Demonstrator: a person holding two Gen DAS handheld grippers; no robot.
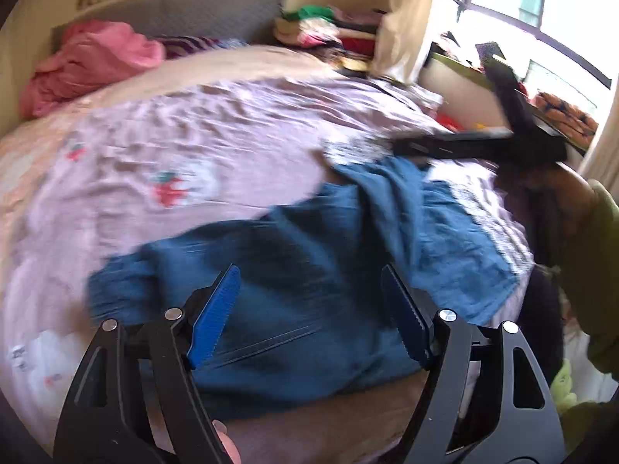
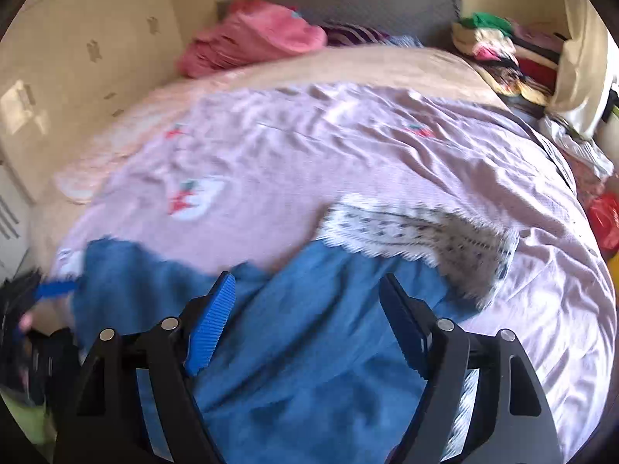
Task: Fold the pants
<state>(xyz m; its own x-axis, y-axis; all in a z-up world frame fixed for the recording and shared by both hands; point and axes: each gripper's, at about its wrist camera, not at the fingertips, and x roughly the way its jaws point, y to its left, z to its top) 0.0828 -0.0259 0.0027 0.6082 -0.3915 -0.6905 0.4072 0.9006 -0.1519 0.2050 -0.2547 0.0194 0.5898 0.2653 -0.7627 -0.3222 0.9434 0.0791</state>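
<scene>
I see the bed (image 2: 348, 147) first, covered with a lilac sheet, and on its near part lie the blue pants (image 1: 309, 270), still rumpled and spread wide, one part reaching away toward the white patterned cloth (image 2: 418, 232). I judge the folding is only at its start: I find no clean fold and no straight edges, so smoothing and all the folds are left. My left gripper (image 1: 309, 317) stands with its jaws wide apart just above the pants, holding nothing. My right gripper (image 2: 307, 324) is also spread open over the blue cloth and grips nothing. Both views are blurred, so fine creases I cannot tell.
</scene>
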